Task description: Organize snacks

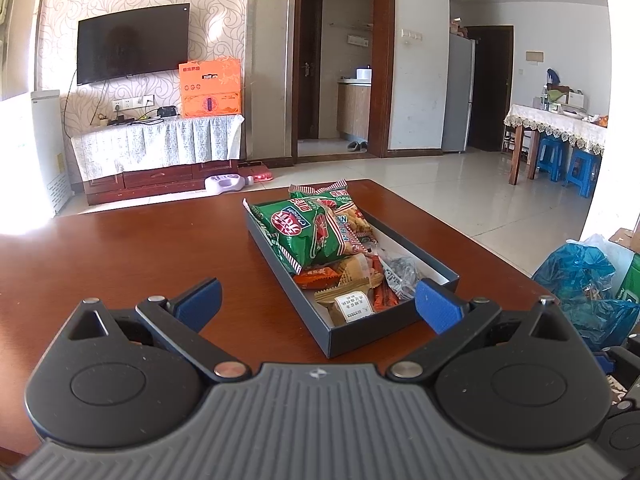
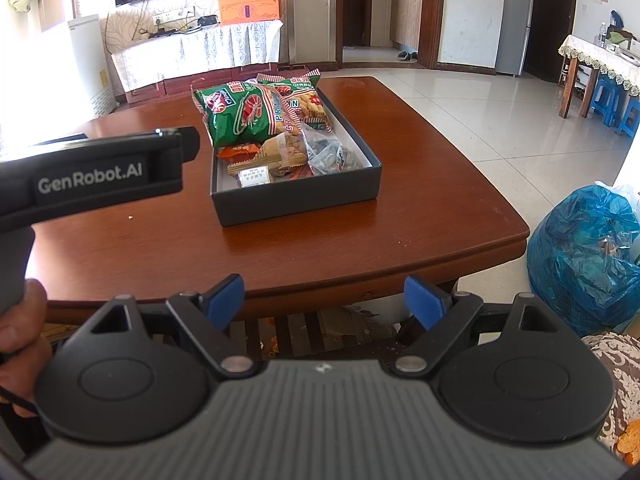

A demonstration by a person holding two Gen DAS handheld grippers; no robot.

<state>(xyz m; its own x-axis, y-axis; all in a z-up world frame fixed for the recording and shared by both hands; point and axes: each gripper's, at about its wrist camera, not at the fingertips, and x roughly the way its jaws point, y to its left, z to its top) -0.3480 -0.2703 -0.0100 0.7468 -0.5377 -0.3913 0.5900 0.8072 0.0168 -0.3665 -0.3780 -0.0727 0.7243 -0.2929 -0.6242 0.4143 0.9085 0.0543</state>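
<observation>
Snacks: two green bags (image 1: 308,236), one box (image 1: 372,340)

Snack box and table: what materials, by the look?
Snack box: likely cardboard, matte dark grey outside, white inside; thin straight walls and sharp folded corners. Table: looks like lacquered reddish-brown wood, or veneer; glossy window glare and a rounded, moulded edge.

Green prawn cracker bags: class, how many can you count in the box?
2. One green bag lies on top at the box's far end; a second pokes out behind it. Others may be hidden underneath.
</observation>
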